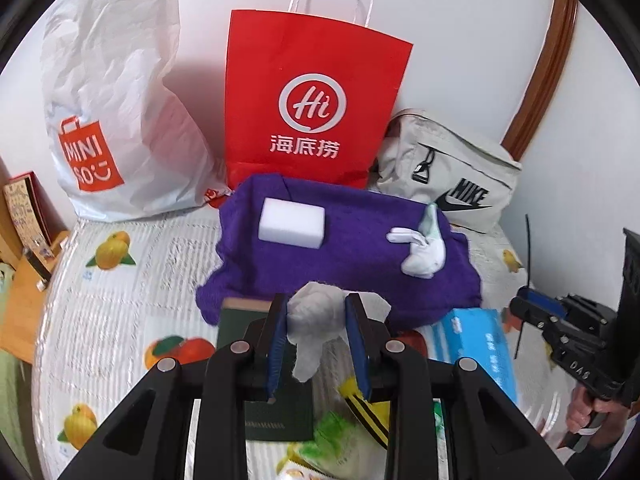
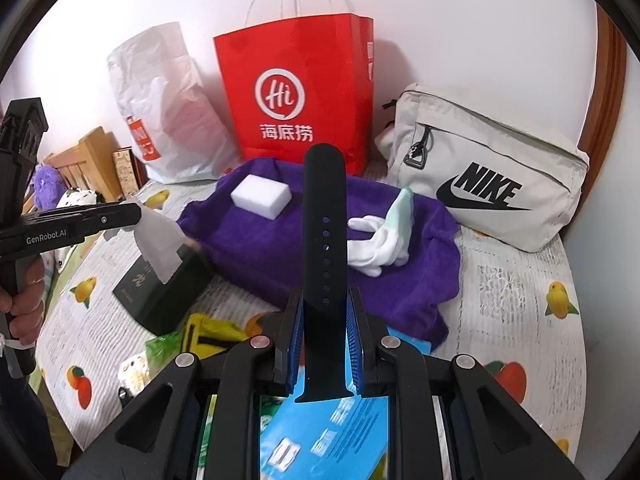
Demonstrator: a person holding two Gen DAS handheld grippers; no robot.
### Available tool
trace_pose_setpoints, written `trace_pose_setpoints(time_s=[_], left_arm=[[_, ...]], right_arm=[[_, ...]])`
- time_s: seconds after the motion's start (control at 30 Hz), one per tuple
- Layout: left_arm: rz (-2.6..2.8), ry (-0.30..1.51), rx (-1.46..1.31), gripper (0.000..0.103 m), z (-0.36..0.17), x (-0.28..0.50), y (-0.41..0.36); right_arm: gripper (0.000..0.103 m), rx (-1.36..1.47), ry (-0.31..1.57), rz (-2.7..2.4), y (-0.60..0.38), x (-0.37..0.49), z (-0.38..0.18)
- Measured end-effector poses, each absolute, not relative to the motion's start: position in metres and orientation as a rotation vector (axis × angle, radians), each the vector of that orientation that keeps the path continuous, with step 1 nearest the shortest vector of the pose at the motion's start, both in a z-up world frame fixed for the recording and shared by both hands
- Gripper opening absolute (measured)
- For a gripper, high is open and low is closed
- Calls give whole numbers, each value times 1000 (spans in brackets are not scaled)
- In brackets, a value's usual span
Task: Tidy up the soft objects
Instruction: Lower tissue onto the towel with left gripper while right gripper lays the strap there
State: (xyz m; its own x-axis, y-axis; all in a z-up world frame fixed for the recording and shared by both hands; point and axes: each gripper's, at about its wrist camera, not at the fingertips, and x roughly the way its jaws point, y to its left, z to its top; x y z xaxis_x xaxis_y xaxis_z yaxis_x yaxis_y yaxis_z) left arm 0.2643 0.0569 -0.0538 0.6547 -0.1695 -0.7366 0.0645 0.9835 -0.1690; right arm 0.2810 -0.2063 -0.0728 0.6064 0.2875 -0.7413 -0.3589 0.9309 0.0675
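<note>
A purple towel [image 1: 340, 248] [image 2: 272, 252] lies spread on the fruit-print bed cover. A white sponge block [image 1: 291, 224] [image 2: 262, 196] and a white glove [image 1: 424, 258] [image 2: 376, 248] rest on it. Just in front of the towel's near edge, my left gripper [image 1: 316, 300] [image 2: 138, 210] is shut on a crumpled white tissue [image 1: 308, 356] [image 2: 160, 244]. My right gripper [image 2: 325, 294] [image 1: 518, 304] is shut on a black watch strap [image 2: 324, 200] [image 1: 529, 248] that sticks up between its blue pads, above the towel's near side.
A red paper bag [image 1: 316, 112], a white Miniso plastic bag [image 1: 120, 120] and a grey Nike bag [image 2: 492, 176] stand along the wall. A dark green booklet [image 2: 156, 292], a blue box [image 1: 476, 344] and yellow-green packets [image 2: 208, 336] lie near the grippers. Wooden furniture [image 2: 84, 156] is at the left.
</note>
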Motion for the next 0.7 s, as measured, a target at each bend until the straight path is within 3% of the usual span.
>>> trace_pose_setpoints(time_s=[0.7], left_arm=[[-147, 874, -145, 28, -62, 337, 62]], right_arm=[[20, -103, 891, 305, -211, 364, -96]])
